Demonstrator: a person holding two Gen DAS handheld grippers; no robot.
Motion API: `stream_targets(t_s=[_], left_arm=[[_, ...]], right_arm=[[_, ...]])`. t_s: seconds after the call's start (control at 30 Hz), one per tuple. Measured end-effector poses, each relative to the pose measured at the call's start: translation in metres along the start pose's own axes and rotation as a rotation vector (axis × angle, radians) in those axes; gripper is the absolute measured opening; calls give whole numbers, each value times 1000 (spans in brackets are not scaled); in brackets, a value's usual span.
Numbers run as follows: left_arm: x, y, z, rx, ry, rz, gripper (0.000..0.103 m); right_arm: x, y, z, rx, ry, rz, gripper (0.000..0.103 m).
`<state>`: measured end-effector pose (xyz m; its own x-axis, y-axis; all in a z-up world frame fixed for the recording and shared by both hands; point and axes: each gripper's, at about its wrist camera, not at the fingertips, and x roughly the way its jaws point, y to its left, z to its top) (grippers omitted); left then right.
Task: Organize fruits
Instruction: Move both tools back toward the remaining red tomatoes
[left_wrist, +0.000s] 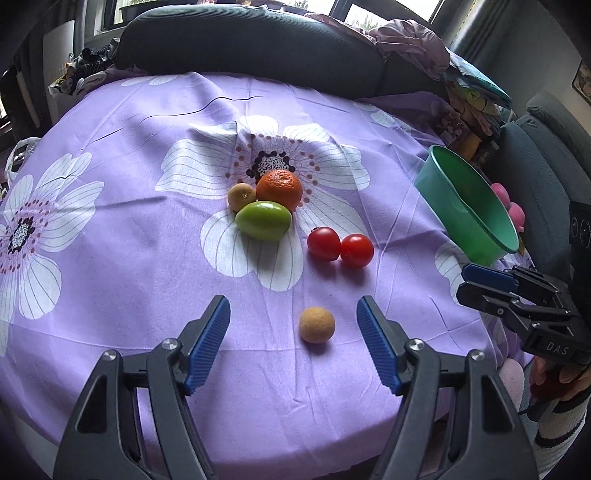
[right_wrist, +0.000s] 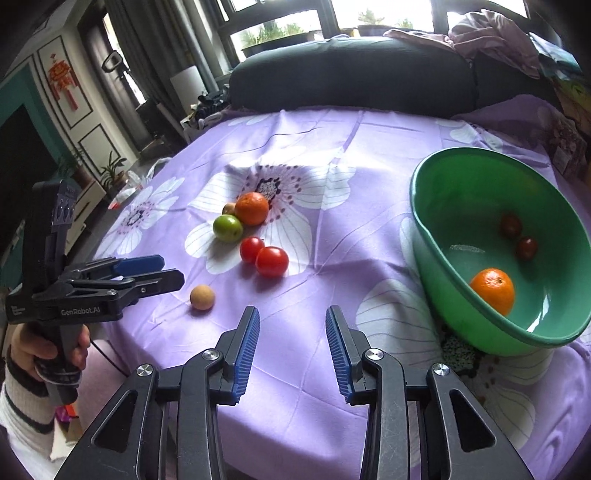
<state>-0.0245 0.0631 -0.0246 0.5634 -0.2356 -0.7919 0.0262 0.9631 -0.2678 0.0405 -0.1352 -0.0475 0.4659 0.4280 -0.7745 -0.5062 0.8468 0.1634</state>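
Note:
On the purple flowered tablecloth (left_wrist: 110, 122) lie an orange (left_wrist: 279, 189), a green fruit (left_wrist: 263, 220), a small brownish fruit (left_wrist: 241, 195), two red tomatoes (left_wrist: 324, 243) and a tan ball-shaped fruit (left_wrist: 317, 325). My left gripper (left_wrist: 291, 312) is open, and the tan fruit sits just ahead between its fingertips, untouched. At the right stands a tilted green bowl (right_wrist: 461, 206) holding another orange (right_wrist: 493, 290) and two dark red fruits (right_wrist: 511, 226). My right gripper (right_wrist: 292, 314) is open over bare cloth, left of the bowl, with nothing between its pads.
A dark sofa cushion (left_wrist: 251, 40) runs behind the table, with crumpled clothes (left_wrist: 410, 40) at its right end. Pink objects (left_wrist: 500, 194) sit behind the bowl. The table's near edge drops off just below both grippers. A hand (right_wrist: 79, 343) in a striped sleeve holds the left gripper.

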Motion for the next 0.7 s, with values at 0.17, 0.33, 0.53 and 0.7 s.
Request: stream_targets(t_s=[0.17, 0.33, 0.53, 0.7], left_arm=[[3, 0, 4, 4, 3, -33, 72], [7, 3, 10, -23, 14, -99, 72], [17, 11, 23, -72, 40, -182, 72], [27, 11, 32, -81, 61, -197, 71]], right_arm=[[14, 11, 5, -29, 30, -10, 46], [27, 17, 10, -57, 54, -14, 49], [41, 20, 16, -82, 79, -20, 49], [51, 20, 23, -94, 97, -27, 49]])
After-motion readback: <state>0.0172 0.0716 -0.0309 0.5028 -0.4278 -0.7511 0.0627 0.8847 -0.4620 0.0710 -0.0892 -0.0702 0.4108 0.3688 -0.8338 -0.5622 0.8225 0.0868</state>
